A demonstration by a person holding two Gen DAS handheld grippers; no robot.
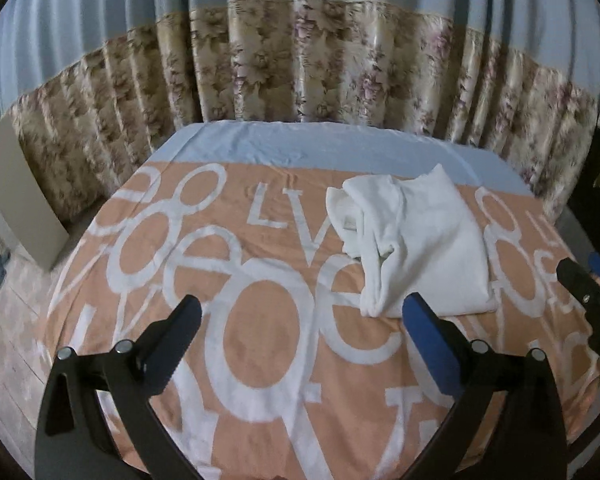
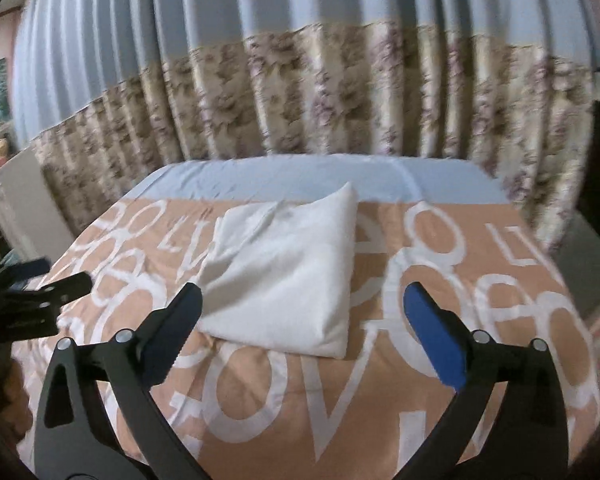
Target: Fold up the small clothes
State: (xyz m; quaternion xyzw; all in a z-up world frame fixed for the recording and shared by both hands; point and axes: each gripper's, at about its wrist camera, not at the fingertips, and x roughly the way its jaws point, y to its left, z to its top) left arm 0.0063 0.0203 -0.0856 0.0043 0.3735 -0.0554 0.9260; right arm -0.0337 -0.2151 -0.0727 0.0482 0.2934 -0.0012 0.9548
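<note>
1. Left gripper (image 1: 302,312): jaws spread wide, holding nothing, hovering over the bed cover (image 1: 260,320).
2. Right gripper (image 2: 302,310): jaws equally wide, empty, just short of the white garment (image 2: 288,268).
3. The garment lies folded on the bed, long axis running toward the curtain (image 2: 300,92).

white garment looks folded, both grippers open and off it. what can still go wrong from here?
1. The folded white fabric garment has a loose bunched sleeve end at its left; a regrasp there could pull the fold open.
2. The left gripper has one fingertip close to the garment's near edge and could snag it when moving.
3. The peach lettered bedsheet is soft; the right gripper might pinch it too.
</note>
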